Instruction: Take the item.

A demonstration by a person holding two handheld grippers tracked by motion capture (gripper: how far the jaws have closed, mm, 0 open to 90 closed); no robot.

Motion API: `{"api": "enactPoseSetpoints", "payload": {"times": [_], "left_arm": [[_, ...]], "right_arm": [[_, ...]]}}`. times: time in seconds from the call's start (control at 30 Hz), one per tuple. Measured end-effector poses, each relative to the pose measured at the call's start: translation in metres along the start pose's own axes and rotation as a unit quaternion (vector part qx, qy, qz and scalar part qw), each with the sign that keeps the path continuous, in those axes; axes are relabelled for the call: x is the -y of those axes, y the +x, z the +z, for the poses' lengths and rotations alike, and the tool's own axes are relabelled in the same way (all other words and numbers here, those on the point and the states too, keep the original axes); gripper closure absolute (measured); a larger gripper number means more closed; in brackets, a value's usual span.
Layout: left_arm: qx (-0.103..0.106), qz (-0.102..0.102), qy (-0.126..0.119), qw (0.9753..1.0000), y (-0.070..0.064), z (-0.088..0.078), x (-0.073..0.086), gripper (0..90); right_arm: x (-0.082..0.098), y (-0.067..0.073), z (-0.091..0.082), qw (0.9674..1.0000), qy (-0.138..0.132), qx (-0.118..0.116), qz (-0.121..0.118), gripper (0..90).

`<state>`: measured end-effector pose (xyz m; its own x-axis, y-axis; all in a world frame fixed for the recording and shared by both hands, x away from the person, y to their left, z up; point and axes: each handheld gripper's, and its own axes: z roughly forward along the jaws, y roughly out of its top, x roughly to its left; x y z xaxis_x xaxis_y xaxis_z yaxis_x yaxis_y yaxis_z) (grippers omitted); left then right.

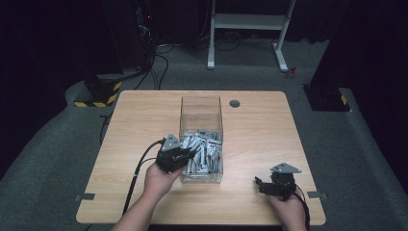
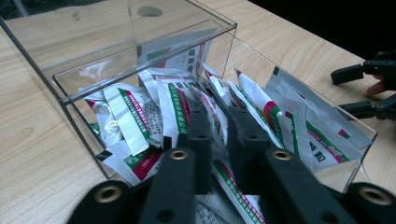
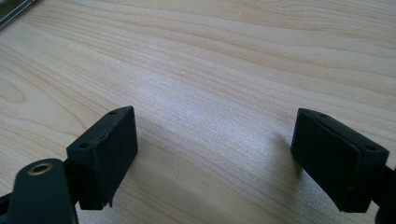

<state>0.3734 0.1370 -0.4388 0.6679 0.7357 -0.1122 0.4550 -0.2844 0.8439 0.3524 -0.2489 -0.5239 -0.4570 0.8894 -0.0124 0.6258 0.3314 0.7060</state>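
Dark curtains and grey carpet surround the light wooden table (image 1: 250,130) where we work. Near its middle stands a clear plastic box (image 1: 201,111), its near half heaped with white sachets (image 1: 204,154) printed in green and red. Our left gripper (image 2: 218,122) reaches over the box's near left corner and down into the heap; its jaws stand narrow, only a slim gap between them, with the sachets crowding around the tips. Whether a sachet is actually pinched there, we cannot tell. Our right gripper (image 3: 212,144) rests well apart, near the table's front right edge, its jaws spread wide over bare wood and holding nothing.
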Motion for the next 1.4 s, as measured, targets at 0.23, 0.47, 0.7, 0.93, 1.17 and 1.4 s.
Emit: {"api": "enactPoseSetpoints", "payload": {"times": [0.23,0.47,0.7,0.93,1.17,1.4], "left_arm": [[-0.003,-0.002,-0.026,0.9997,-0.001,-0.006,0.006,89.8],[-0.005,-0.013,-0.054,0.9984,0.002,-0.013,0.006,89.8],[-0.006,-0.016,-0.068,0.9975,0.003,-0.02,0.004,89.8],[-0.016,-0.011,-0.093,0.9955,0.002,-0.028,0.001,89.8],[-0.018,-0.007,-0.112,0.9935,0.004,-0.036,-0.006,89.8],[-0.019,-0.001,-0.124,0.9921,0.004,-0.042,-0.012,89.9]], "right_arm": [[0.0,0.0,0.0,1.0,0.0,0.001,0.0,14.4],[0.0,0.0,0.0,1.0,0.0,0.002,0.0,14.5],[0.0,0.0,0.0,1.0,0.0,0.001,0.0,14.4],[0.0,0.0,0.0,1.0,-0.001,0.001,-0.003,14.5],[0.0,0.0,0.0,1.0,-0.001,0.0,-0.002,14.5],[0.0,0.0,0.0,1.0,-0.001,0.002,-0.002,14.7]]}}
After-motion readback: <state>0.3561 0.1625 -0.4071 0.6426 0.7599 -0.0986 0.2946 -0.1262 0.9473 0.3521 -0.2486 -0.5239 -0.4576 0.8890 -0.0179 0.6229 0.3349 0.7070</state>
